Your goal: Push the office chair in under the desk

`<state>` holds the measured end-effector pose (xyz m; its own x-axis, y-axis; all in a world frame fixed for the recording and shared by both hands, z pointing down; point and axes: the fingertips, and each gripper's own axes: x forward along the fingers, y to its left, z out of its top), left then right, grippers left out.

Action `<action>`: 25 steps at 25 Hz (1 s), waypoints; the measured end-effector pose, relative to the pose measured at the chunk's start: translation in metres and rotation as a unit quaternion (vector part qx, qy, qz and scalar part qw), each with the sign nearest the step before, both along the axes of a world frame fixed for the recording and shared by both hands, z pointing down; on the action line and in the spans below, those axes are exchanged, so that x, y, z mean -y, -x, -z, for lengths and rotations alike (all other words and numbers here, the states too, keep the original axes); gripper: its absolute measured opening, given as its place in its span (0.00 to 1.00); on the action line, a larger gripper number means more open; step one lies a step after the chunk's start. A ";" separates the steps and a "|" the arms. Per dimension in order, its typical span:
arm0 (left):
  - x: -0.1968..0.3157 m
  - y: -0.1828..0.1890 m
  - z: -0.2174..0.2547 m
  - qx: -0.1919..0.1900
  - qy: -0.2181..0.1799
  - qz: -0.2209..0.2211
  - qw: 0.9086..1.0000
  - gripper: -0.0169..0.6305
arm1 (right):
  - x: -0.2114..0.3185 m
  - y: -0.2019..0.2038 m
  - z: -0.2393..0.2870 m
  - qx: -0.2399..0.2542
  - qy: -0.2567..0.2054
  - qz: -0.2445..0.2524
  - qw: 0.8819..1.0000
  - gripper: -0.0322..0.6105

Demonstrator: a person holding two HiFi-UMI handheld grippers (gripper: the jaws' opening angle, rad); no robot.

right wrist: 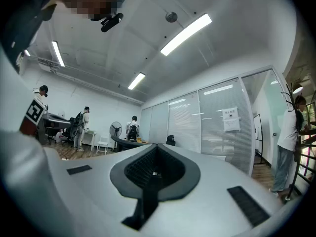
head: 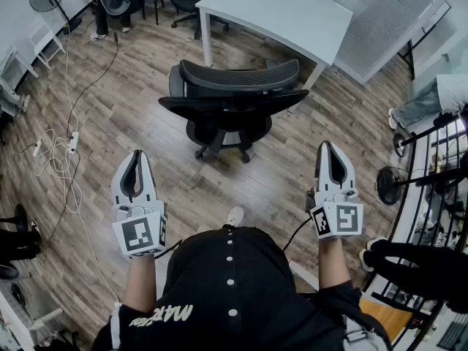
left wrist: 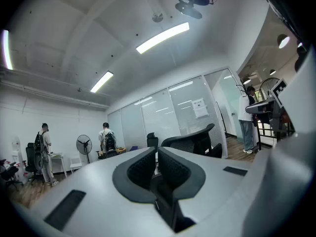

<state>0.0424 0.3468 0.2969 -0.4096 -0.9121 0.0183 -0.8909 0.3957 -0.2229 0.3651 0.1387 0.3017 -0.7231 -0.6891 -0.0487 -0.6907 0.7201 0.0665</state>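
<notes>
Both arms reach forward and level. The left gripper (head: 137, 156) and right gripper (head: 330, 148) have their jaws closed on nothing. Bare wooden floor (head: 285, 185) lies between them and the office chair (head: 238, 86), which stands beside the white desk (head: 278, 13), not under it.

Shirt print (head: 164, 314), glass-wall notice (left wrist: 200, 108): neither legible

One black chair (head: 232, 104) and one white tabletop (head: 278, 13). Two grippers: one left gripper (head: 136, 156), one right gripper (head: 330, 147), each with two fingers (head: 149, 180) and one marker cube (head: 139, 234). At least two more chairs (head: 191, 2) stand beyond the tabletop. The right gripper view shows four bystanders (right wrist: 132, 127).
</notes>
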 end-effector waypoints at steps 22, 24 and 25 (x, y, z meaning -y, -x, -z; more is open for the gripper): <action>0.011 -0.005 -0.015 0.003 0.039 -0.023 0.999 0.50 | -0.001 0.014 -0.005 0.016 0.018 0.042 0.999 0.47; 0.012 -0.002 -0.019 0.001 0.047 -0.018 0.999 0.52 | 0.001 0.017 -0.008 0.004 0.015 0.044 0.999 0.49; 0.013 -0.001 -0.020 0.000 0.050 -0.018 0.999 0.52 | 0.002 0.018 -0.010 -0.002 0.013 0.046 0.999 0.50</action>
<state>0.0436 0.3337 0.3169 -0.3772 -0.9196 0.1098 -0.9038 0.3397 -0.2601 0.3467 0.1369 0.3117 -0.7832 -0.6211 -0.0281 -0.6217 0.7817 0.0500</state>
